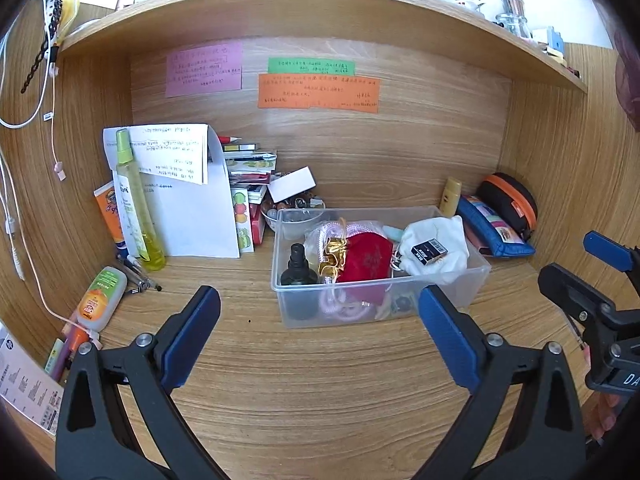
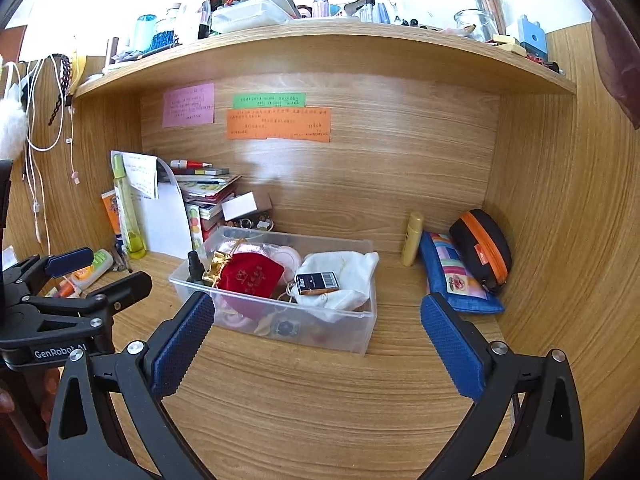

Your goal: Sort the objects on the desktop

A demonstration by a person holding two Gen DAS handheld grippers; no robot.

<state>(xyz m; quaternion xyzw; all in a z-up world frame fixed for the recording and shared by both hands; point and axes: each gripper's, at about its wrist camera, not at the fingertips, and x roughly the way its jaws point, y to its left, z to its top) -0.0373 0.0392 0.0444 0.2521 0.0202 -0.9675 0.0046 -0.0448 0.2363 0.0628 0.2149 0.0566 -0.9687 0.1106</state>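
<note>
A clear plastic box [image 1: 478, 270] stands on the wooden desk and holds a red pouch [image 1: 366, 262], a black bottle [image 1: 298, 268], a white cloth [image 1: 434, 240] and a small dark box [image 1: 429, 252]. The clear box [image 2: 370, 320] also shows in the right wrist view, with the red pouch [image 2: 250, 278]. My left gripper [image 1: 320, 312] is open and empty, just in front of the clear box. My right gripper [image 2: 318, 326] is open and empty, near the clear box's front right. Each gripper shows at the edge of the other's view.
At the left stand a yellow spray bottle [image 1: 134, 204], papers [image 1: 188, 204], a book stack [image 1: 250, 176] and a small bottle [image 1: 102, 298] with pens. At the right lie a yellow tube [image 2: 412, 244], a blue pouch [image 2: 454, 276] and a black-orange case [image 2: 482, 250]. A shelf [image 2: 320, 52] hangs overhead.
</note>
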